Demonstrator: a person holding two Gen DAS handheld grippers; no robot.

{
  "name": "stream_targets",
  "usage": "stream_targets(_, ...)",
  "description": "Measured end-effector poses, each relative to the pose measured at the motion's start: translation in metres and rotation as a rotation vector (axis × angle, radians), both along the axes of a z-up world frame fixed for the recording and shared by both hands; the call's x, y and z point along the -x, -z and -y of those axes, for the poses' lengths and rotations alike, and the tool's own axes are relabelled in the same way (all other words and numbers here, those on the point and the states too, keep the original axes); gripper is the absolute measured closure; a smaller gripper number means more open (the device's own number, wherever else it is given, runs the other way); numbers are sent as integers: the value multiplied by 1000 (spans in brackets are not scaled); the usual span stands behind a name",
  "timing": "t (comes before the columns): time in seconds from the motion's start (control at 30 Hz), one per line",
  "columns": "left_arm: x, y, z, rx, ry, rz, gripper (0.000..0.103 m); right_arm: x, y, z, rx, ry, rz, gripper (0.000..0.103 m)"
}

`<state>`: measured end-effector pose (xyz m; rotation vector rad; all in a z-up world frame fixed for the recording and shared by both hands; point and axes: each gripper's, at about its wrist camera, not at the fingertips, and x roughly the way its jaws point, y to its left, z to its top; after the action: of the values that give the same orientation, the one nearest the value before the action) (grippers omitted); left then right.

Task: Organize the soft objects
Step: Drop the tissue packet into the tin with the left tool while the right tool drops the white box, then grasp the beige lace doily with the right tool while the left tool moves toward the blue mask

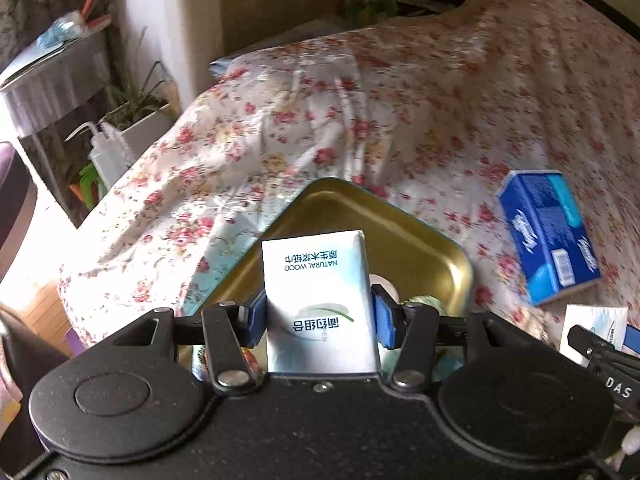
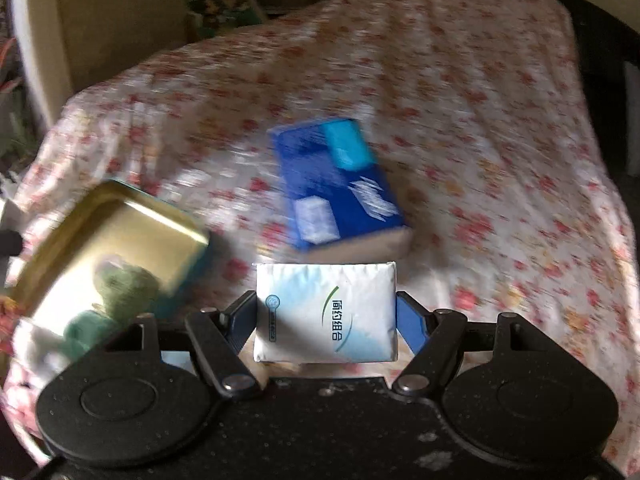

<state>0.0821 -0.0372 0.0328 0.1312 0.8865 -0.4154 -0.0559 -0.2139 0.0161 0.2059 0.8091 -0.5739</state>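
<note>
Left wrist view: the left gripper (image 1: pixel 320 316) clamps one white tissue pack (image 1: pixel 320 300) by its narrow sides, long axis pointing away, directly over the gold tin tray (image 1: pixel 420 236) ahead. One blue tissue pack (image 1: pixel 550 236) lies to the right on the floral cloth (image 1: pixel 280 128).

Right wrist view: the right gripper (image 2: pixel 326 320) grips a second white pack (image 2: pixel 326 312) crosswise; the tray (image 2: pixel 120 220), holding green soft items, lies left, so the left hand is nearer.

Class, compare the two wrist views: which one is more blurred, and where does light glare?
Right wrist view: motion blur smears the blue tissue box and gold tin tray; left wrist view: sharper, print on the held white tissue pack readable, glare whitening the left edge.
</note>
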Motion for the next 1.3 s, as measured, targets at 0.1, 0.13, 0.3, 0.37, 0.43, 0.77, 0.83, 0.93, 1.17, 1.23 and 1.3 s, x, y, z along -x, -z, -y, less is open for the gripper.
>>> stream_targets(0.1, -9, -1, -9, 10, -42, -28, 48, -32, -13, -15, -24, -39, 4, 31)
stream_targets(0.13, -10, -3, -12, 18, -52, -27, 46, -44, -18, -22, -23, -54, 5, 31)
stream_targets(0.3, -15, -10, -21, 38, -100, -14, 36, -97, -34, -47, -39, -110, 9, 31)
stream_targets(0.37, -15, -11, -23, 40, -117, -13, 34, -113, -37, -55, -56, -127, 10, 30)
stream_targets(0.43, -16, -12, -25, 37, -130, -8, 32, -127, -38, -61, -65, -130, 14, 24)
stream_targets(0.77, -8, -19, -25, 42, -130, 4, 31, -118, -42, -67, -28, -123, 14, 24)
stream_targets(0.83, -3, -21, -24, 55, -117, 6, 31, -109, -43, -62, -23, -112, 14, 24)
stream_targets(0.93, 5, -25, -20, 63, -90, 12, 30, -91, -44, -52, -18, -90, 12, 24)
stream_targets(1.17, 33, -28, -5, 45, 5, 50, 29, -41, -42, -24, -2, -13, 14, 24)
stream_targets(1.23, 40, -28, -2, 33, 30, 70, 28, -28, -38, -17, -7, 7, 9, 24)
stream_targets(1.3, 46, -29, -1, 34, 43, 82, 28, -17, -35, -10, -9, 27, 0, 24)
